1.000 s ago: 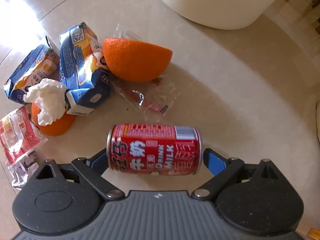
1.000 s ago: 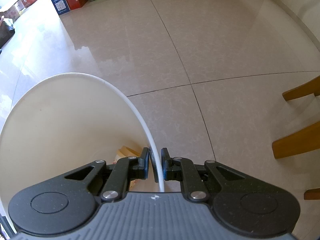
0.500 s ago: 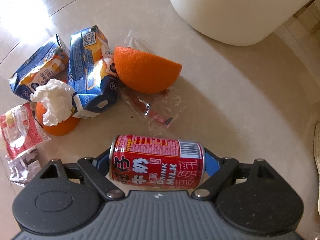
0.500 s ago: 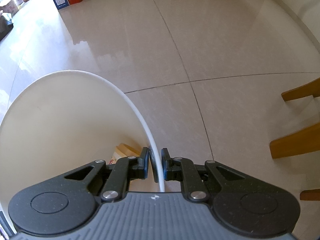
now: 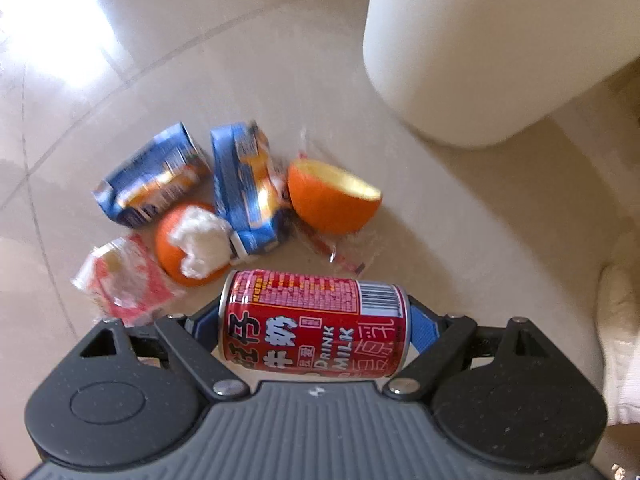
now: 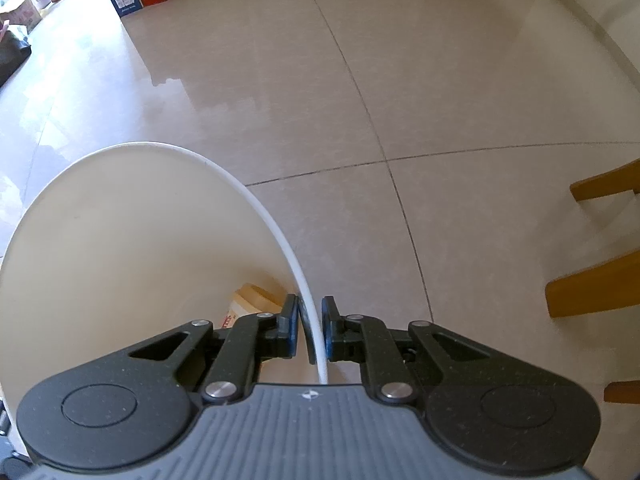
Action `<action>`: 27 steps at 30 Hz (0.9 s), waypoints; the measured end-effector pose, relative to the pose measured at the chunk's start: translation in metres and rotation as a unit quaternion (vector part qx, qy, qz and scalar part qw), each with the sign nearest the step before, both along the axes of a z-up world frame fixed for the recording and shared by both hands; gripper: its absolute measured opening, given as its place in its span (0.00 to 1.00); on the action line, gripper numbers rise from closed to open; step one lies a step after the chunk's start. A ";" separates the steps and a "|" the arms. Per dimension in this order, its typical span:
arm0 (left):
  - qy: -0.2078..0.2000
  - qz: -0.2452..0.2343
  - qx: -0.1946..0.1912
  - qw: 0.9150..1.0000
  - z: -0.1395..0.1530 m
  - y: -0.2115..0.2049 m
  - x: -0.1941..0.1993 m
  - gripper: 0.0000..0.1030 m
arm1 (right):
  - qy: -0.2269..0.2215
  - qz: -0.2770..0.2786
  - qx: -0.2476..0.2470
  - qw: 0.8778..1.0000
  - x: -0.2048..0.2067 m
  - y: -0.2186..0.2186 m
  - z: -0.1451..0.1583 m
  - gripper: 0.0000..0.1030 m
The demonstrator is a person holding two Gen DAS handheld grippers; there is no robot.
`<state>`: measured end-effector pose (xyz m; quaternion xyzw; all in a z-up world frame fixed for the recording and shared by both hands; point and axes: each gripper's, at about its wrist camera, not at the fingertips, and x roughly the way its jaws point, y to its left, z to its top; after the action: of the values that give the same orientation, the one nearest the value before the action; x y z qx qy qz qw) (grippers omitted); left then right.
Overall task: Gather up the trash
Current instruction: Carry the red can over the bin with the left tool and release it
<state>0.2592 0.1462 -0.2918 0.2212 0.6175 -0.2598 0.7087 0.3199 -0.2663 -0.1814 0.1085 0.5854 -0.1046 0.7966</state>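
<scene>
Holding the red can [image 5: 316,326] squeezed sideways between the left gripper [image 5: 316,330] fingers, pinching the white bin [image 6: 132,248] rim with the right gripper [image 6: 311,330], needing next to drop it in.

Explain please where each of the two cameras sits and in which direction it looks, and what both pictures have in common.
Left wrist: sits on the left gripper, looks down at the floor litter; its fingers clamp the red can by its ends.
Right wrist: sits on the right gripper, looks forward and down over the tiled floor; its fingers pinch the bin's rim.
Shared: the white bin, outside in the left view, inside in the right. No hand shows.
</scene>
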 end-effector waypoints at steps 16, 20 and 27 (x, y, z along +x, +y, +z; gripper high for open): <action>-0.077 -0.008 -0.108 0.991 0.179 -0.082 0.064 0.86 | 0.040 0.011 -0.007 0.999 0.013 0.007 0.007 0.14; -0.090 -0.041 -0.125 0.987 0.191 -0.132 0.071 0.86 | 0.042 0.016 -0.006 0.999 0.016 0.007 0.008 0.13; -0.071 -0.069 -0.118 0.988 0.165 -0.185 0.074 0.86 | 0.041 0.026 -0.003 0.999 0.014 0.005 0.007 0.12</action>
<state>0.3337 -0.0384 -0.1267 0.1955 0.5140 -0.3630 0.7522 0.3336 -0.2615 -0.1745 0.0866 0.6197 -0.0893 0.7749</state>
